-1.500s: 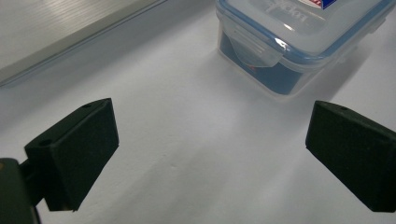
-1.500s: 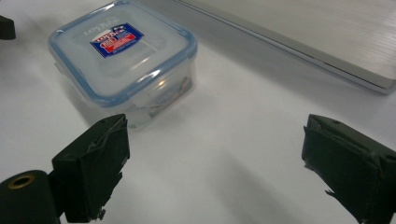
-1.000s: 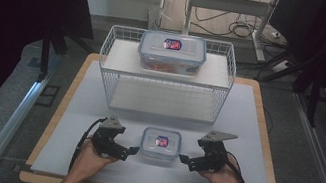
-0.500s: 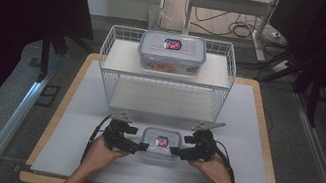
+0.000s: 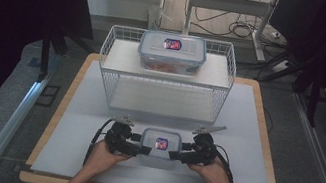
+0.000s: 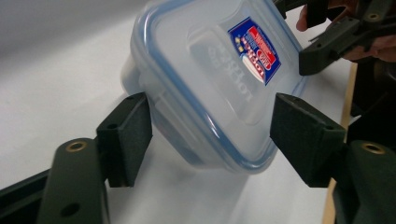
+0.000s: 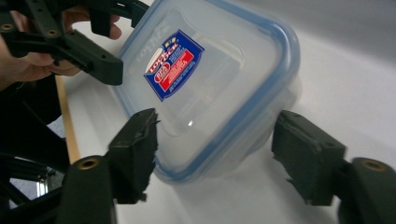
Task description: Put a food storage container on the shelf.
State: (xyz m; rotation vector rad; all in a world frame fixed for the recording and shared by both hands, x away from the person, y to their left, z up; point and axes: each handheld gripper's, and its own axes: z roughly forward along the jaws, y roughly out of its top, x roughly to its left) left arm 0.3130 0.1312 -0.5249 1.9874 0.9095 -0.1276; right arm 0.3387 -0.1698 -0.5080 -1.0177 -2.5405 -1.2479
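Two claws flank a small clear plastic container [image 5: 160, 147] with a blue-rimmed lid and a red-and-blue label, which sits on the white counter [image 5: 254, 138] near the person's edge. In the high view the left claw [image 5: 136, 150] comes at the container's left side and the right claw [image 5: 179, 156] at its right, each held in a hand [image 5: 101, 154] entering from below — the other hand [image 5: 215, 172] mirrors it.

Seen along the left claw [image 6: 210, 126], the container's [image 6: 210, 84] corner lies between the jaws, which have just been closing; one pad seems to touch the container's wall, the other stands a little off the lid's rim, so the grip is not yet clamped. The right claw [image 7: 215, 135] shows the same: its jaws have just been closing around the container's [image 7: 210, 88] near corner, with a gap at the far pad.

Behind the container, well apart from it, stands a white wire basket rack [image 5: 224, 77] — on its upper shelf rests a larger lidded container [image 5: 172, 52] with reddish contents. Nothing lies between the small container and the rack. Beyond the counter's wooden edge [image 5: 271, 141] are dark curtains, a metal frame and loose cables [image 5: 243, 29] on the floor.
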